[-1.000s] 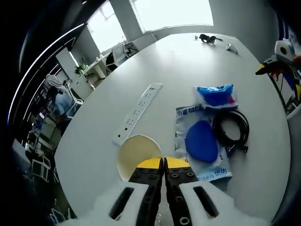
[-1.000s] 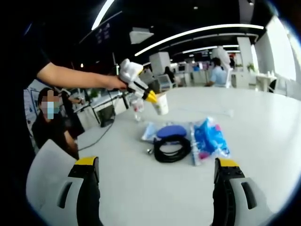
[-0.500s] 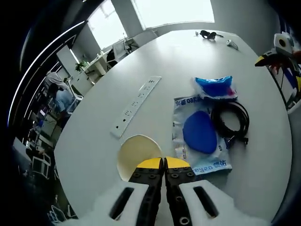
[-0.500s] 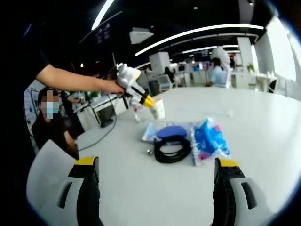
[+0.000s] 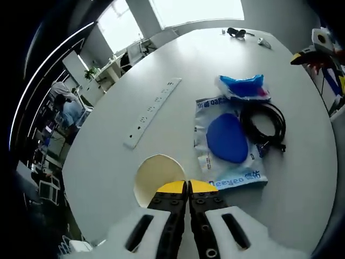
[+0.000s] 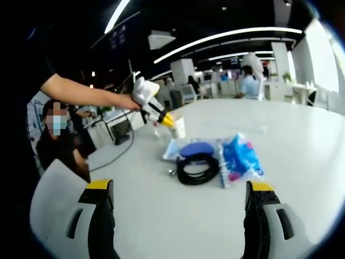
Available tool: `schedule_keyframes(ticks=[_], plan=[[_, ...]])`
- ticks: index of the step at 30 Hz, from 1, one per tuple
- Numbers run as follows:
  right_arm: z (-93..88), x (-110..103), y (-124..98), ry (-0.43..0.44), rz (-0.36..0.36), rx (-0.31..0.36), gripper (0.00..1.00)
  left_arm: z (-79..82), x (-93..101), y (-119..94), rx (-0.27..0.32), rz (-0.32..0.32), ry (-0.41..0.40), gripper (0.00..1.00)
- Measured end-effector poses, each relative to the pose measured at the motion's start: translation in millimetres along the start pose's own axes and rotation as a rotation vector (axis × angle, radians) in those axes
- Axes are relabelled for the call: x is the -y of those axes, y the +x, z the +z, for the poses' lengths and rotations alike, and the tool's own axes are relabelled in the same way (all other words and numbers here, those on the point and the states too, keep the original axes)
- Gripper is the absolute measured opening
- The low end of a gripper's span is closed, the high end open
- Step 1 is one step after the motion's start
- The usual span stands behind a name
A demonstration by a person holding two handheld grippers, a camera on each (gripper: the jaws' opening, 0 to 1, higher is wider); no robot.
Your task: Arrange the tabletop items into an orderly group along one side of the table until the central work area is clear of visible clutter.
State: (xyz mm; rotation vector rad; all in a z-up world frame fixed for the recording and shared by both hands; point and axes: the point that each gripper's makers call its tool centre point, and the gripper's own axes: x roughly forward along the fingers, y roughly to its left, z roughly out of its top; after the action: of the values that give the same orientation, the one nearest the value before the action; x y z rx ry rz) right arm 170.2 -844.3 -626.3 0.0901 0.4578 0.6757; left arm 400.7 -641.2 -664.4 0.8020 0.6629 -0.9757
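Lowered toward the table beside the power strip (image 5: 151, 111), the left gripper (image 5: 187, 186) pinches the paper cup (image 5: 156, 177) by its rim—probably light and crushable—while the right gripper (image 6: 180, 202) gapes, holding nothing.

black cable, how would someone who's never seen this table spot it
On the white table, find the cluster of plastic bags. The black cable lies coiled in a loop beside the flat bag with the blue oval; it is the cluster's only dark, unpackaged thing.

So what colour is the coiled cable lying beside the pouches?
Black; the coiled cable shows best in the left gripper view.
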Motion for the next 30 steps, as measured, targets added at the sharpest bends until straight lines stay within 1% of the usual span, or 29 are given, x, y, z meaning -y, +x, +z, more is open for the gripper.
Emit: schedule_keyframes(ticks=[6,8,10,13,19,22,23,24,26,27,30], plan=[[0.0,-0.4,-1.7,-0.001,-0.003,0.001,1.00,-6.3,3.2,2.3,-0.012,-0.006,-0.015,0.00],[0.1,0.0,-2.4,0.001,-0.005,0.004,1.00,-8.9,5.3,3.8,-0.018,-0.003,-0.007,0.00],[0.1,0.2,-3.1,0.002,-0.006,0.004,1.00,-7.6,4.8,3.4,-0.011,-0.001,-0.014,0.00],[0.0,0.0,-3.9,0.001,-0.007,0.003,1.00,-8.5,4.8,3.1,-0.020,0.002,0.001,0.00],[0.1,-0.6,-3.9,0.004,-0.007,0.004,1.00,-11.7,7.5,-0.5,-0.016,-0.001,-0.018,0.00],[-0.8,-1.0,-3.0,0.003,-0.005,0.003,1.00,-10.9,7.2,-0.1,-0.006,0.009,0.010,0.00],[-0.6,-1.3,-2.8,0.004,-0.005,0.004,1.00,-10.9,8.2,0.6,-0.005,0.000,0.003,0.00],[-0.3,-2.0,-2.8,0.004,-0.004,0.004,1.00,-12.4,9.2,0.8,-0.015,-0.005,-0.006,0.00],[-0.1,-2.7,-3.0,0.002,-0.003,0.004,1.00,-13.2,6.9,0.7,-0.019,0.010,0.013,0.00],[-0.1,-2.9,-3.1,0.002,-0.003,0.004,1.00,-15.0,8.2,0.7,-0.026,0.006,0.002,0.00],[0.0,-2.8,-4.2,0.002,-0.004,0.006,1.00,-15.8,9.6,1.2,-0.023,0.008,0.003,0.00]])
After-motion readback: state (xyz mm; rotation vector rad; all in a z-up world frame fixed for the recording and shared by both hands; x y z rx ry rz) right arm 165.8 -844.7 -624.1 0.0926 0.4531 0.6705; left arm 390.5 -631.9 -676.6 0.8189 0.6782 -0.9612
